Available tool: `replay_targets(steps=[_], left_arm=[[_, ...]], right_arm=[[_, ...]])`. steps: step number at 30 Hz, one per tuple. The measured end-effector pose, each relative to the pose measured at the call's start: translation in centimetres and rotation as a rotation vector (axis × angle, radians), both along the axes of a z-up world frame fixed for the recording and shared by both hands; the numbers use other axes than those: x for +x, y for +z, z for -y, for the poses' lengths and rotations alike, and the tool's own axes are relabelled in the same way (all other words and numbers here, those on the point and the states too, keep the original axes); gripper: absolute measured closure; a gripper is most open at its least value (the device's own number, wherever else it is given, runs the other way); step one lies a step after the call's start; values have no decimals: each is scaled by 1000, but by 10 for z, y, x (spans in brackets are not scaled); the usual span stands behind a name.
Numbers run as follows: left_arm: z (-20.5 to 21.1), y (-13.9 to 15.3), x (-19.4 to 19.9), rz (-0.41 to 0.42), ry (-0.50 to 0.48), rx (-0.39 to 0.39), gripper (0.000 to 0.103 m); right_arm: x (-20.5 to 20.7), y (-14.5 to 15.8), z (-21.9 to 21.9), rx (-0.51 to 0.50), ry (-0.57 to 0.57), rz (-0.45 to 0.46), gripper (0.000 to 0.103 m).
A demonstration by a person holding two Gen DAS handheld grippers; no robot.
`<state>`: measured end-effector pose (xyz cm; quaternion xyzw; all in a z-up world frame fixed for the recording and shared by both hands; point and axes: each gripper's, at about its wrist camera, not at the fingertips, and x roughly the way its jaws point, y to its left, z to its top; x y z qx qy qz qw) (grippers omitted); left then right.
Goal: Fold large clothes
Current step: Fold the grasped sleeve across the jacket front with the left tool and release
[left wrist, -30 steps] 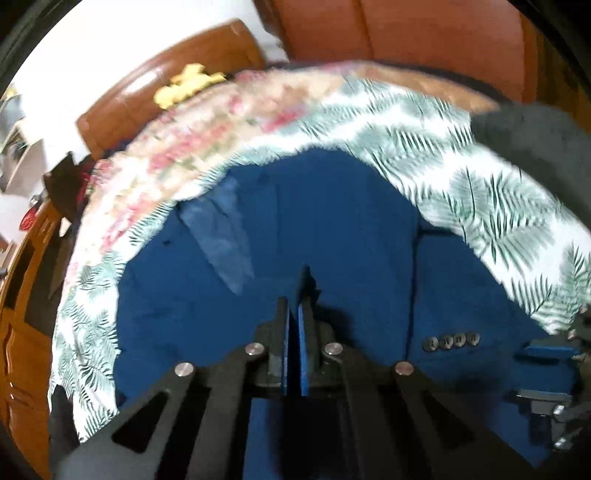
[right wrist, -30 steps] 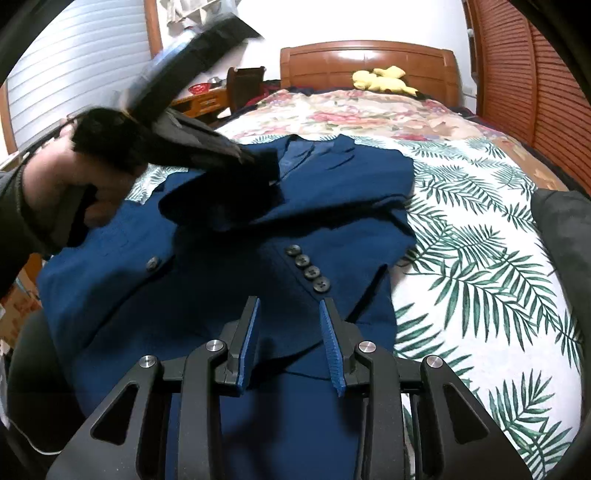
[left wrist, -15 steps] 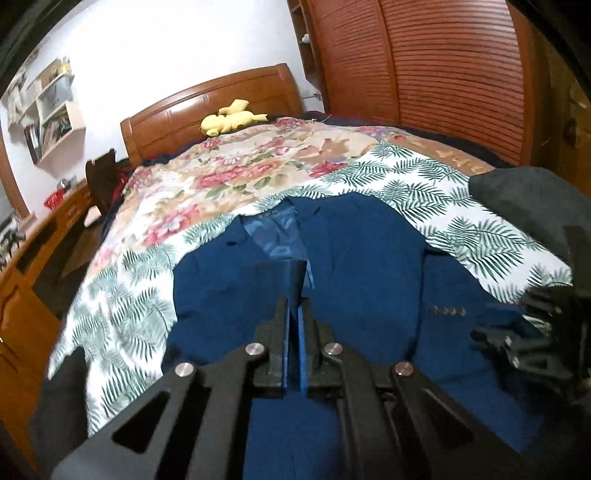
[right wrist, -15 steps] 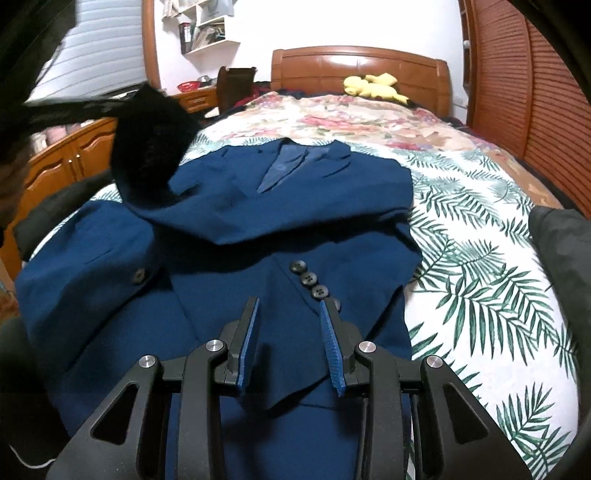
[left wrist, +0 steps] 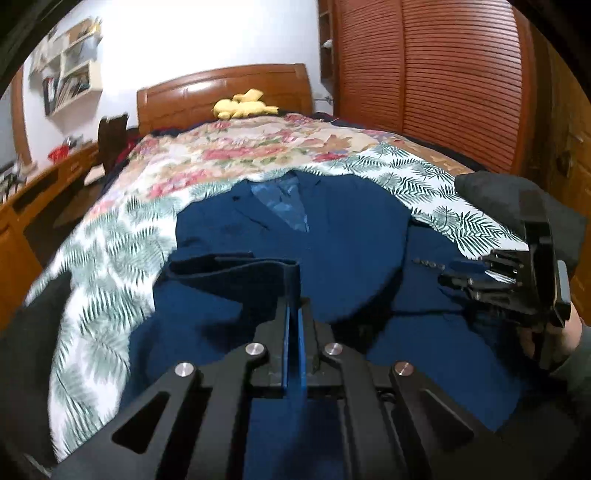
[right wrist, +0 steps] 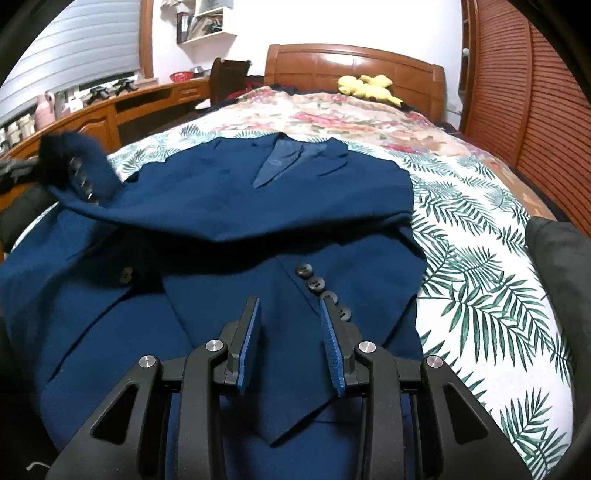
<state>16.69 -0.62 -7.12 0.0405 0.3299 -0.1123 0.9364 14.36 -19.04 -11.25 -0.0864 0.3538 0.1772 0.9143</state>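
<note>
1. Jacket [right wrist: 280,206]: one dark blue suit jacket lies face up on the bed [right wrist: 487,258], collar toward the headboard [right wrist: 354,70], its hem at the near edge.
2. One sleeve [left wrist: 236,269] is lifted off the bed and drawn out toward the left edge; its cuff, with a row of buttons, is clamped in the left gripper [left wrist: 293,314], whose two fingers are pressed together on the cloth.
3. One other sleeve lies folded across the jacket front, with four cuff buttons [right wrist: 321,291] in a row just ahead of the right gripper [right wrist: 291,332].
4. The right gripper's two fingers stand partly apart above the jacket front with nothing between them; the left view shows it held over the cloth by a hand [left wrist: 554,336].
5. One front button [right wrist: 126,275] shows on the jacket's left half.
6. The bed carries two spreads: a palm-leaf sheet under the jacket and a flowered cover [right wrist: 332,110] nearer the headboard.
7. One yellow soft toy [right wrist: 365,86] sits at the headboard edge.
8. One dark grey garment [right wrist: 557,269] lies at the bed's right edge, apart from the jacket.
9. One wall shelf [right wrist: 207,26] holds books; their count is unclear.
</note>
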Motion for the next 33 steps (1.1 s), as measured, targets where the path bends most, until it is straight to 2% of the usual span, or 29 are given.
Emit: replay_targets(steps=[6, 17, 21, 26, 33], left_arm=[[4, -30, -17, -37, 15, -10, 101], [3, -40, -38, -57, 12, -43, 100], [-8, -40, -51, -71, 4, -78, 99], [-29, -32, -69, -46, 30, -69, 99], [-77, -27, -78, -38, 73, -67, 87]], right_arm=[[2, -2, 1, 8, 0, -6, 71], [-1, -4, 1, 1, 5, -10, 71], [-2, -5, 0, -8, 9, -11, 71], [-6, 0, 0, -18, 10, -9, 71], [-27, 19, 8, -30, -3, 14, 71]])
